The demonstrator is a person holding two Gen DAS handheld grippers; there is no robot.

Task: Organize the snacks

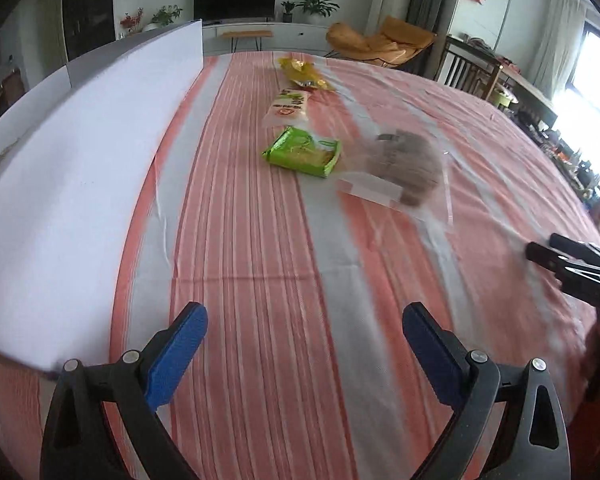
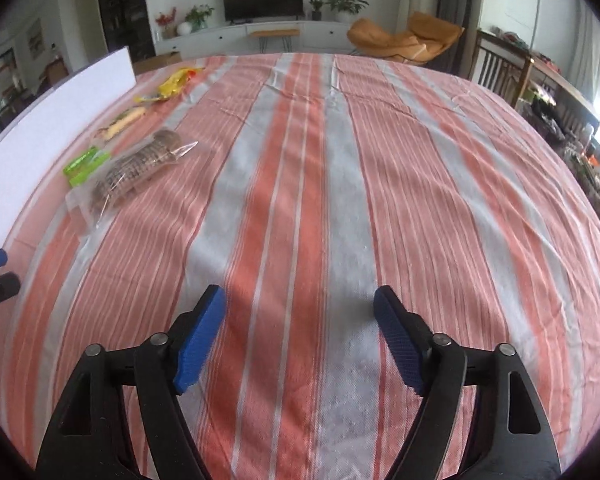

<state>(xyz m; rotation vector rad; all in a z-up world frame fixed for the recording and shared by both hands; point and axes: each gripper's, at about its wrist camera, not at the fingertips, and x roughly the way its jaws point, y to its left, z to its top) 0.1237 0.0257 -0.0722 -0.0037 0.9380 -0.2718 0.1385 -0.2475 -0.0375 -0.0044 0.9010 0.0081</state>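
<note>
**Striped cloth, four snacks in a row, both grippers empty**

Orange-and-grey striped tablecloth (image 1: 260,240) carries all four snacks, lined up near the white foam board (image 1: 80,168) on your left side. Nearest to farthest:
- clear plastic bag of brown sliced bread (image 1: 404,172), lying flat
- green foil snack packet (image 1: 302,151), just beside the bread bag, possibly touching its edge
- white-and-green printed pouch (image 1: 288,110)
- yellow crinkled wrapper (image 1: 302,74), farthest out

State of tools: your left gripper (image 1: 304,328) is spread wide, nothing between the blue pads, hovering over bare cloth short of the row. Your right gripper (image 2: 300,316) is likewise spread wide and empty, well apart from the snacks, which sit off to its left in the right wrist view.

My read: nothing is picked yet; this is the approach to the first item. The left gripper is the closer tool.

How to do it well:
- Take the bread bag first. It's nearest and blocks a clean line to the green packet.
- Grab the loose flat film at the bag's near edge, not the loaf; squeezing the slices will likely crush them.
- Come in low, one pad sliding on the cloth. Watch you don't pinch the cloth too, it wrinkles easily.
- Close slowly; clear film is slippery and may slide out.
- Keep the right gripper clear until the left has lifted.

Where the snacks should end up isn't evident from these views.
</note>
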